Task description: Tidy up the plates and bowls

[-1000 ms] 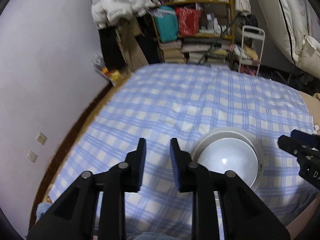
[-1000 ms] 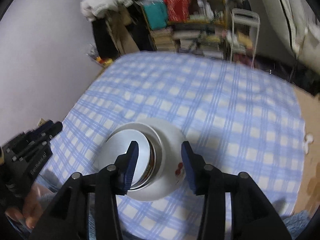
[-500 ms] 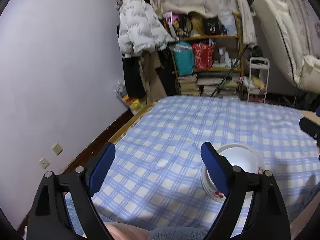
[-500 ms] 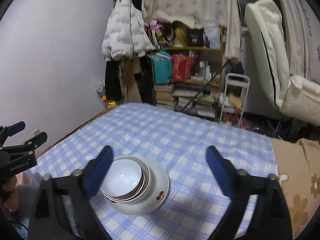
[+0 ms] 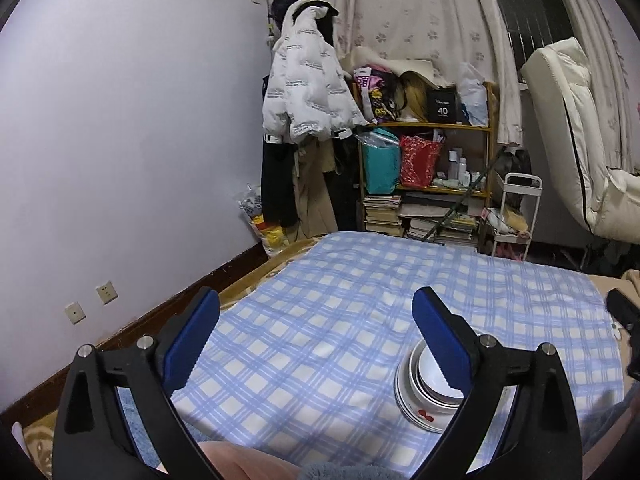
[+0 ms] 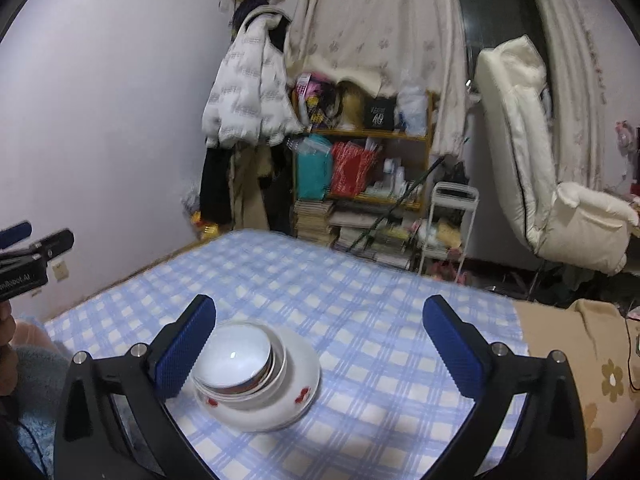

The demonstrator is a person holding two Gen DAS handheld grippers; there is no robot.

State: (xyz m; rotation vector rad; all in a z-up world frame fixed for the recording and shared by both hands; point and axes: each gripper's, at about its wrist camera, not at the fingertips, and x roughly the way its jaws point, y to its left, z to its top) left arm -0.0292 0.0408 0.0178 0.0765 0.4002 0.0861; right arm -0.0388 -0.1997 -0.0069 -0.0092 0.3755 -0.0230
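A stack of white bowls point(image 6: 240, 360) sits nested on a white plate point(image 6: 298, 384) with red marks, on a bed with a blue checked sheet point(image 6: 360, 300). My right gripper point(image 6: 320, 320) is open wide and held back from the stack, nothing between its blue pads. In the left wrist view the same bowls point(image 5: 430, 376) and plate point(image 5: 420, 416) lie low on the right, partly behind one finger. The jaws of my left gripper point(image 5: 316, 320) are opening, with only sheet point(image 5: 320, 340) between them. Each gripper shows at the other view's edge: left gripper point(image 6: 36, 248), right gripper point(image 5: 624, 316).
Past the bed's far end stand a wooden shelf point(image 5: 432, 184) of books and bags, a hanging white jacket point(image 5: 308, 92), a small white trolley point(image 5: 516, 216) and a white recliner point(image 6: 540, 184). A wall with sockets point(image 5: 106, 292) runs along the left. A fuzzy sleeve point(image 6: 32, 380) is nearby.
Both grippers have opened from nearly closed to wide. Both have drawn back and up from the stack, and the views have tilted up to take in the room.
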